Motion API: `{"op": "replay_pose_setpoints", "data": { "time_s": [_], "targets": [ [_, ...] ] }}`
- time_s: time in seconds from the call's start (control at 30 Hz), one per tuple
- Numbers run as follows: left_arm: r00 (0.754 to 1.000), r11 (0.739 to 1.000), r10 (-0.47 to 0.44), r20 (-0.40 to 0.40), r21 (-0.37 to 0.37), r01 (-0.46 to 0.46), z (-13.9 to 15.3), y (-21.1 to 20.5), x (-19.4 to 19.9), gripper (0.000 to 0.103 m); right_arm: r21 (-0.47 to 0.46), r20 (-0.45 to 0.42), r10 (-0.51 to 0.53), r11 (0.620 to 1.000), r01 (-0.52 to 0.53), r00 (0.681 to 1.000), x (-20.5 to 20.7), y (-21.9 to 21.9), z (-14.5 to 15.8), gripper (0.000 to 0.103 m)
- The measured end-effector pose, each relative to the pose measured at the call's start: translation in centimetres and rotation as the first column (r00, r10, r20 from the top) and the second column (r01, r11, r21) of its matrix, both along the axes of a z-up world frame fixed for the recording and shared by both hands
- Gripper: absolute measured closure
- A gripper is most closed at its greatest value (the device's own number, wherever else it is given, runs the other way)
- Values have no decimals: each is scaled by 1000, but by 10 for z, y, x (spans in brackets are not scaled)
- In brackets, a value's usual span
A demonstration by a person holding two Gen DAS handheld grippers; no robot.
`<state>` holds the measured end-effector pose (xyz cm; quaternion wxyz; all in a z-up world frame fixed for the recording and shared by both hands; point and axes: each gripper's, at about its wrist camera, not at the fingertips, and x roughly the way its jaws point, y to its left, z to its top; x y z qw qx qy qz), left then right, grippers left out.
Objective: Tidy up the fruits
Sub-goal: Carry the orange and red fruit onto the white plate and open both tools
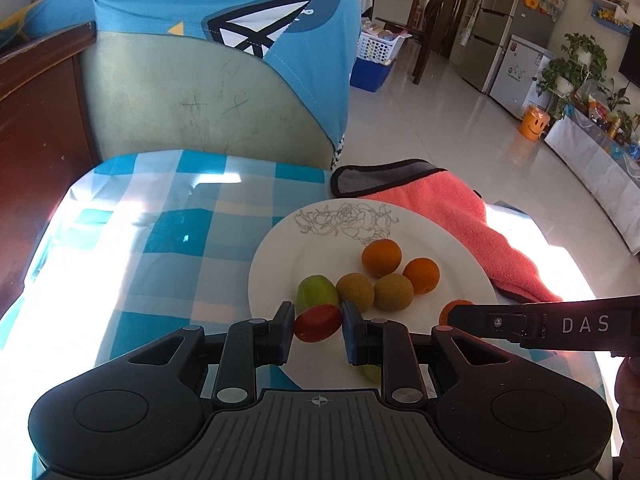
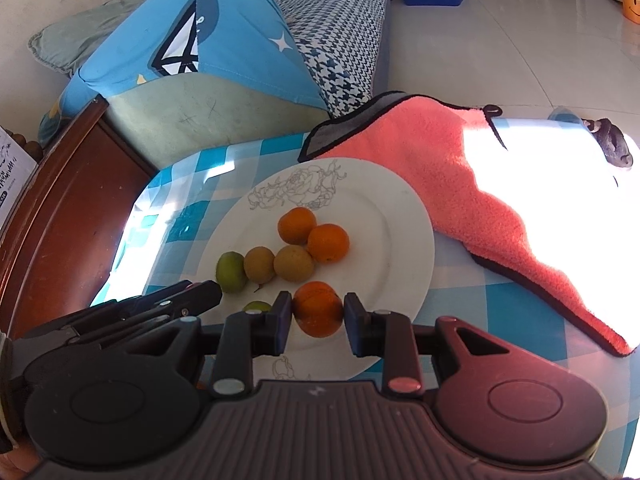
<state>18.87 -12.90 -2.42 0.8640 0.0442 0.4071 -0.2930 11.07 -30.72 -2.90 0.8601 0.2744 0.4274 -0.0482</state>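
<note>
both tongs loaded, over the near edge of the white plate [image 1: 280, 248]. plate sits on the checked cloth [image 1: 168, 216], pink towel [image 1: 460, 216] just right of it.

left gripper [image 1: 318, 326]: jaws closed on a red fruit [image 1: 319, 323], small and oval. long axis runs roughly left to right, jaw to jaw and slightly tilted, so the pads press on its two ends. judgement: smooth glossy skin, light, probably soft; an end-on grip on an oval can let it squirt out if squeezed harder. a hold across the short waist would sit safer.

right gripper [image 2: 317, 312]: jaws closed on an orange [image 2: 318, 309], near round, no clear long axis; which way the stem end faces i cannot tell. pads bear on its left and right flanks near the widest part. judgement: dimpled peel gives good friction, firm, light; low slip risk.

on the plate: two oranges [image 1: 382, 257] touching, far right; two brown fruits [image 1: 355, 291] touching in the middle; green fruit [image 1: 316, 294] at left, tilted. another green fruit [image 2: 256, 306] lies near the near rim, mostly hidden by the left tongs.

judgement: like kinds sit together, so each held fruit seems headed for its own group; round fruit may roll on the glazed plate when let go.
</note>
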Motion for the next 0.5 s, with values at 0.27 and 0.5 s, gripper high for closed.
{"op": "replay_pose_setpoints", "data": {
  "time_s": [0.27, 0.5],
  "targets": [
    [1000, 1000, 22, 19, -14, -22, 9, -2, -1, 66, 14, 33, -35, 999, 35, 999, 1, -4, 5, 71],
    [994, 999, 46, 97, -4, -46, 31, -1, -12, 34, 13, 49, -17, 1000, 16, 999, -1, -1, 12, 70]
  ]
}}
